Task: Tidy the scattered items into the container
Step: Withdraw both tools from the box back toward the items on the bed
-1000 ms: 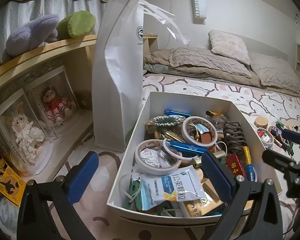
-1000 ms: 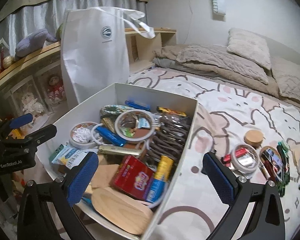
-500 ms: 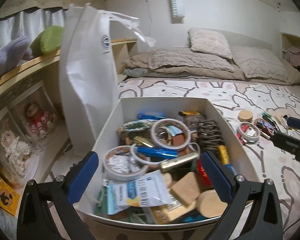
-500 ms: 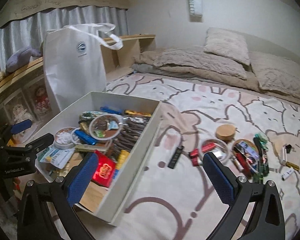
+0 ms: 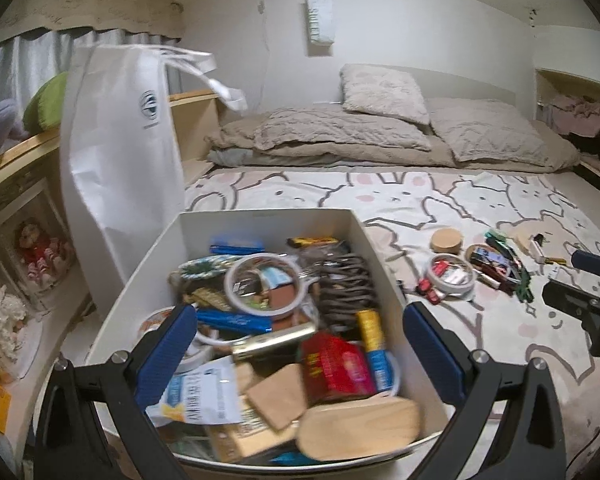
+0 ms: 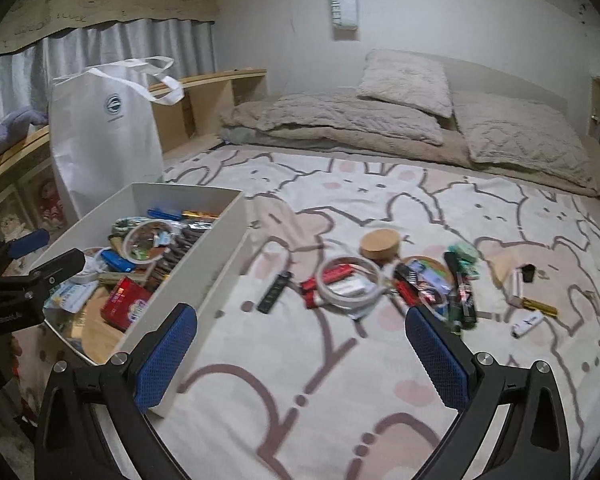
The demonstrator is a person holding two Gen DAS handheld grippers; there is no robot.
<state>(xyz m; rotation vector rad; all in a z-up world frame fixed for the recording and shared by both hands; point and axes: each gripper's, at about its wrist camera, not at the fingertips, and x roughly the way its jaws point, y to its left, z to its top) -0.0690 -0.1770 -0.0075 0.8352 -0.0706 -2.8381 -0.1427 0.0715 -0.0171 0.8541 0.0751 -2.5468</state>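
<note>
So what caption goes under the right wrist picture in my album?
Open right gripper above a bunny-print blanket, scattered small items beside a full white rectangular box.

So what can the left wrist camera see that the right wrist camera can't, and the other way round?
Only the left wrist view shows the green plush on the shelf and the clothes in the far nook. Only the right wrist view shows the black stick lying between box and clutter, plus the white lighter. Both show the white box, the white bag, the tape roll and the wooden lid on the blanket.
</note>
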